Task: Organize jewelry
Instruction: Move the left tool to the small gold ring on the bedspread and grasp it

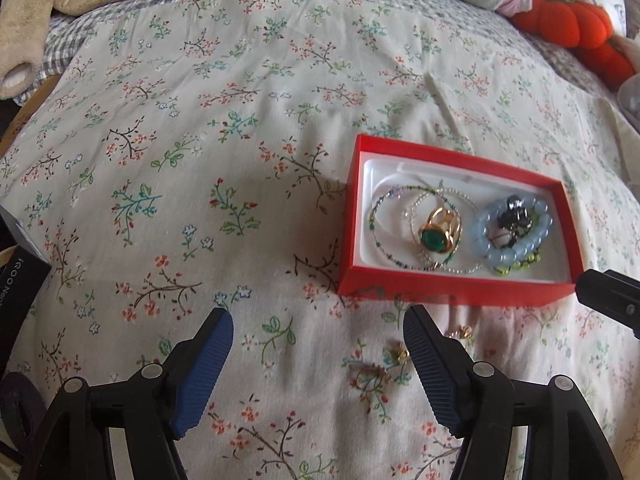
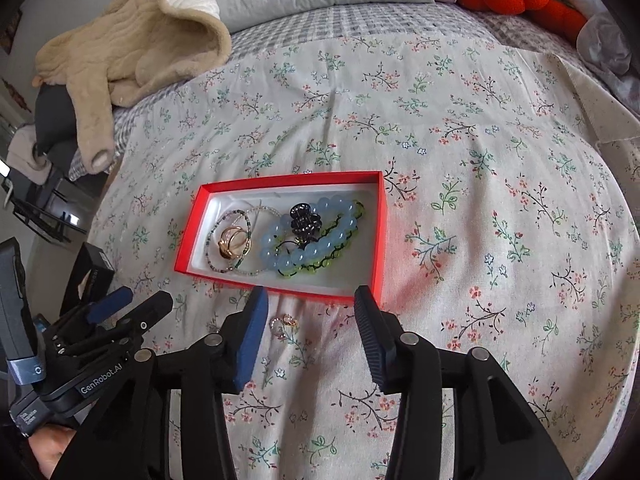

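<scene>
The open red cardboard box with white lining [image 2: 378,236] lies on the floral cotton bedspread [image 2: 480,160] and already holds the gold ring with green stone [image 1: 436,232], thin beaded bracelets, a pale blue bead bracelet [image 2: 312,240] and a dark hair claw. Small gold earrings [image 2: 284,324] lie loose on the cloth at 6 o'clock of the box, just beside its near wall. The right gripper [image 2: 310,320] hovers above them, jaws spread and empty; the left gripper [image 1: 318,344] is likewise released. Judged step: collecting the remaining pieces. Next move: lower, centre on one earring, pinch precisely.
</scene>
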{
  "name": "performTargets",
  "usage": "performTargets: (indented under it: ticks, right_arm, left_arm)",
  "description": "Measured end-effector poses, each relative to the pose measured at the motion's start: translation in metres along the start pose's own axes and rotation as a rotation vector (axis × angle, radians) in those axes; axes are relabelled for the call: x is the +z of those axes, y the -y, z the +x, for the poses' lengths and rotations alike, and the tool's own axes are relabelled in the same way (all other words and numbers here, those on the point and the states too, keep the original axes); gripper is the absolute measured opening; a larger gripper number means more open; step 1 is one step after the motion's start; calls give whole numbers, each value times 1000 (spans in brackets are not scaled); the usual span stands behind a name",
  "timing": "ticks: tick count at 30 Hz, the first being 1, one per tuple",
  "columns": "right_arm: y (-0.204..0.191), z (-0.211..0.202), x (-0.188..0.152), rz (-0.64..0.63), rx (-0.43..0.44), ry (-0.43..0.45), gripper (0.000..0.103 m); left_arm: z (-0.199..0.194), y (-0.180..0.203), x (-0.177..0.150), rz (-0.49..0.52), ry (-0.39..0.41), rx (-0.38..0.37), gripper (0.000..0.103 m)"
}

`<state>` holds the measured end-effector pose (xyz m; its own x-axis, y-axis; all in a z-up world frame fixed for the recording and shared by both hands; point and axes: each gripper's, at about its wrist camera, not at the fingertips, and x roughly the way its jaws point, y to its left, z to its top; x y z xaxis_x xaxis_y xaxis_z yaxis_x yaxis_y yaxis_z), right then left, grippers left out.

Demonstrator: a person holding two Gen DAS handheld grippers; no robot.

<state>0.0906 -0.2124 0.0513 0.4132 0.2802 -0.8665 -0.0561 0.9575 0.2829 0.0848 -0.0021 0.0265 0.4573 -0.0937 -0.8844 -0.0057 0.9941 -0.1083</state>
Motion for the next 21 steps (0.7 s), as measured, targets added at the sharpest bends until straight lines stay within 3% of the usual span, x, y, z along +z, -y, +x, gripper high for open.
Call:
performTargets:
  ticks: [6, 9, 15, 19, 21]
  right_arm:
    - [7, -4, -9, 28, -16, -24, 61]
    - [19, 2, -16, 90, -23, -39, 69]
    - [34, 26, -35, 143, -47, -123, 69]
    - [35, 34, -46, 81, -158, -112, 69]
    - [32, 37, -52, 29, -170, -110, 69]
  left_arm:
    - [2, 0, -8, 18, -31, 21, 86]
    - [7, 0, -13, 43, -58, 49, 86]
    - [20, -1, -26, 98, -103, 86, 86]
    - [21, -1, -32, 185, -34, 42, 86]
    - [23, -1, -36, 246, 6, 14, 86]
